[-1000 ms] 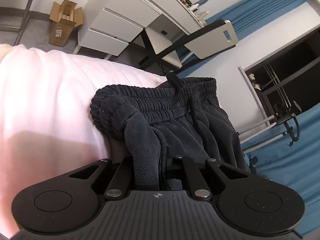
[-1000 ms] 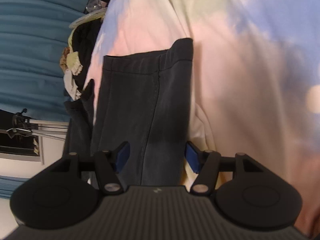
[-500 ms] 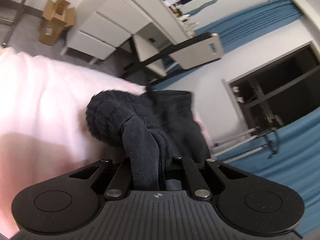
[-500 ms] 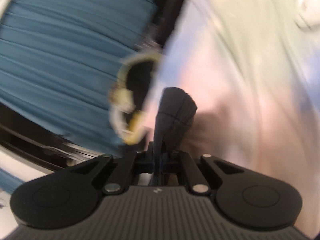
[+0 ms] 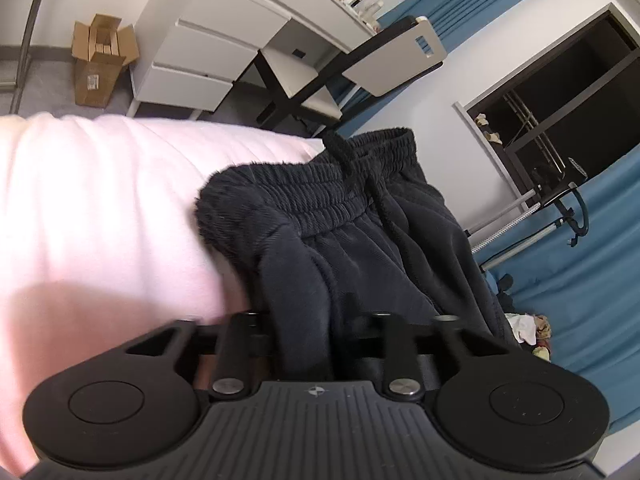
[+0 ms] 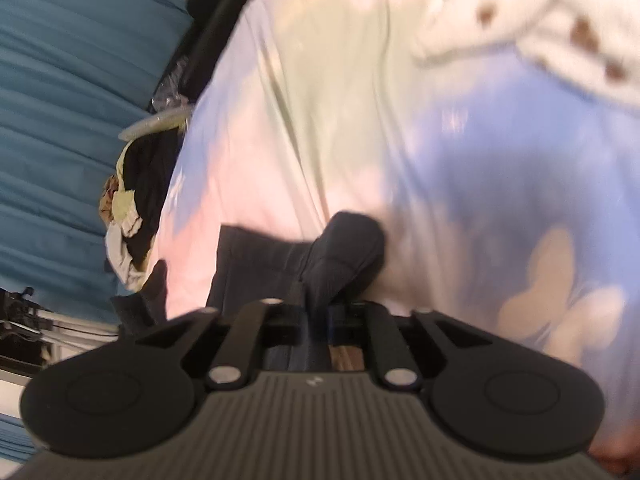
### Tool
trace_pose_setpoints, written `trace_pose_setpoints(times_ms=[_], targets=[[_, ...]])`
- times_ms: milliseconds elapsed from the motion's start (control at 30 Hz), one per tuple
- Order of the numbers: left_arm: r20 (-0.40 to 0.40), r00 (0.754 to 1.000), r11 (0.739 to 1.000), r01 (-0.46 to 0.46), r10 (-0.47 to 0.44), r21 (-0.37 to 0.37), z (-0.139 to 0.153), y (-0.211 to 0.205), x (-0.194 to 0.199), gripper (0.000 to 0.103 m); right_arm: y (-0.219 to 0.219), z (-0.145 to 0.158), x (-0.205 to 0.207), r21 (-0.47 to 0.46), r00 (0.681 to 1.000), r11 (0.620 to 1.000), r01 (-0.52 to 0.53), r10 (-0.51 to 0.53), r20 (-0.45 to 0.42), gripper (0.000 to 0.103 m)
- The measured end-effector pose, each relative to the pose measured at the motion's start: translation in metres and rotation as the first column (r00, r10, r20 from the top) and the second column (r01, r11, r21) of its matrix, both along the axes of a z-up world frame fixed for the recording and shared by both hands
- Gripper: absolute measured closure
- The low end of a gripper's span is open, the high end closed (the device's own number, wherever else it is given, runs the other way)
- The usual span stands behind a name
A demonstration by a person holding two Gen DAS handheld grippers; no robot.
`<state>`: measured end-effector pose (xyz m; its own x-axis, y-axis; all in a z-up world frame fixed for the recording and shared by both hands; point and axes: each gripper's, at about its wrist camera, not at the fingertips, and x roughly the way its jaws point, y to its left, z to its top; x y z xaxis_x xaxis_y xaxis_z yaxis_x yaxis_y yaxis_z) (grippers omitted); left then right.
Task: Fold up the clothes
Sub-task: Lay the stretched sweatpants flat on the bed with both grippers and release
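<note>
Presently we found the black shorts [image 5: 360, 240] on the bed [image 5: 100, 200], both grippers pinching bunched cloth: left gripper [image 5: 304, 332] near the waistband, right gripper [image 6: 320, 320] at the hem. We judged uneven pulling could skew the fold.

No words, numbers or brand names could be read in either view. A pale label on the cardboard box [image 5: 93, 80] was too small to make out, and each gripper body bore only a small wordless emblem.
</note>
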<state>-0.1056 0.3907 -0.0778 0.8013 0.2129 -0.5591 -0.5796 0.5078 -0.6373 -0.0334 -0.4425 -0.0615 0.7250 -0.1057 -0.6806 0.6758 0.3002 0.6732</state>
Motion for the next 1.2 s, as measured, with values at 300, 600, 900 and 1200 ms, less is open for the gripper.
trace_pose_setpoints(times_ms=[300, 600, 900, 1200], targets=[[-0.047, 0.985, 0.942, 0.173, -0.166, 0.286, 0.071, -0.074, -0.004, 0.019, 0.004, 0.040, -0.017, -0.291, 0.991, 0.954, 0.075, -0.039, 0.126, 0.038], [0.024, 0.926, 0.884, 0.352, -0.377, 0.307, 0.095, -0.207, 0.069, 0.016, 0.042, 0.053, 0.021, -0.371, 0.921, 0.896, -0.246, 0.335, 0.197, 0.031], [-0.007, 0.873, 0.845, 0.474, -0.488, 0.248, 0.049, -0.323, 0.129, 0.015, 0.077, 0.055, 0.107, -0.372, 0.794, 0.796, -0.477, 0.572, 0.206, 0.032], [-0.138, 0.861, 0.771, 0.502, -0.490, 0.392, -0.012, -0.330, 0.163, 0.015, 0.106, 0.022, 0.264, -0.345, 0.756, 0.746, -0.570, 0.640, 0.136, 0.033]])
